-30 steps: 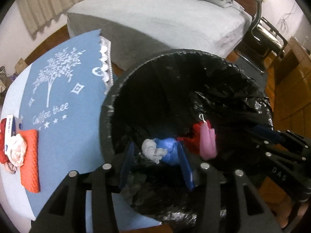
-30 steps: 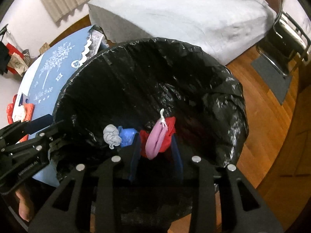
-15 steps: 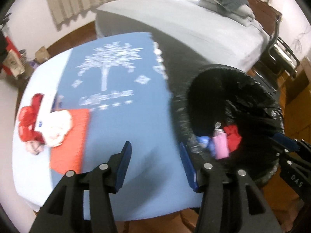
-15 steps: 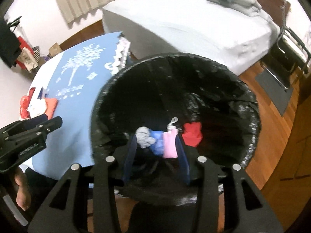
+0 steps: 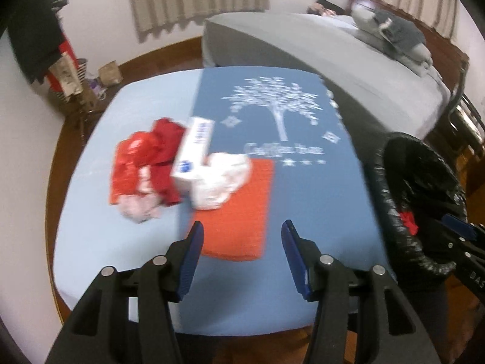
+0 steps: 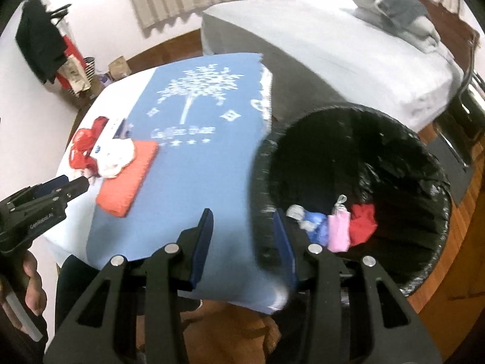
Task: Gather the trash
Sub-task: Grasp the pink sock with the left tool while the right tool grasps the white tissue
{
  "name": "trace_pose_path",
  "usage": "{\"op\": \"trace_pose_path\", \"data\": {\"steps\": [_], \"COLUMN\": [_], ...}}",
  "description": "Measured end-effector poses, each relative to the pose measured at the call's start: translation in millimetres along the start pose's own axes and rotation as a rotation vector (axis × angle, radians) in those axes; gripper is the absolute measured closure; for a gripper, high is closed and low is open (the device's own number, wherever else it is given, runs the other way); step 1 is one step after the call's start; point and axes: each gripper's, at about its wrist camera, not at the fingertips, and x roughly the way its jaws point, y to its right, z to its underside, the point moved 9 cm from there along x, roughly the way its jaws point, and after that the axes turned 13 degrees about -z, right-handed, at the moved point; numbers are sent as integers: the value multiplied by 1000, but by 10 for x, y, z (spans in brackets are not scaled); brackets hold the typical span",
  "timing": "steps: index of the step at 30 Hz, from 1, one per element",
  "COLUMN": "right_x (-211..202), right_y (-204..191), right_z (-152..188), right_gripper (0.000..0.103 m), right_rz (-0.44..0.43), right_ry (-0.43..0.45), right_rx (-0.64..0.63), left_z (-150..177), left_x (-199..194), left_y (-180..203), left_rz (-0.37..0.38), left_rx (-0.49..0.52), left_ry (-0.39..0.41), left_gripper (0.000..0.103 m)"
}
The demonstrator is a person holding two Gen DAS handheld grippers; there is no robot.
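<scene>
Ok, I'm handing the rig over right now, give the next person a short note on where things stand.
Left gripper: open, empty, over the table, pointed at the trash pile.
Right gripper: open, empty, at the near rim of the bin.
Done: a grey wad, blue wad, pink piece and red piece lie in the bin.
Left on the table: red wrapper, white box, crumpled white tissue and an orange cloth partly under it. Whether the cloth counts as trash, I can't tell.
</scene>
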Motion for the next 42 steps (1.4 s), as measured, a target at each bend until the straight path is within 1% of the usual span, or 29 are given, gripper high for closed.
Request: {"op": "trace_pose_path", "data": {"steps": [2, 6, 10, 13, 20, 26, 29, 35, 42], "right_x": [67, 200, 371, 480, 755, 1002, 1138, 1376, 1609], "right_y": [-167, -432, -699, -862, -1244, -1482, -1554, -1652, -1760], "right_z": [-2, -4, -13, -21, -101, -165, -213, -324, -458], "right_gripper": [62, 62, 62, 62, 62, 62, 62, 62, 62], "right_rz": [-13, -20, -34, -44, -68, -73, -78, -95, -117], "right_ry": [-3, -1, -5, -5, 3, 5, 9, 9, 1], "right_rx": [-19, -57, -78, -90, -116, -138, -138, -131, -129], "left_z": [44, 129, 191, 234, 234, 249, 256, 210, 197], "left_x": [51, 132, 181, 232, 361, 507, 626, 797, 940], "left_y": [-266, -671, -965, -1127, -1246, -1312, -1359, -1392, -1495], "left_rz": [-15, -57, -80, -79, -54, -44, -34, -19, -20], "left_rx": [-28, -58, -76, -97, -120, -111, -124, -123, -134], "left_ry": [-3, 0, 12, 11, 11, 6, -10, -18, -35], "left_gripper": [50, 50, 50, 50, 50, 50, 50, 50, 50]}}
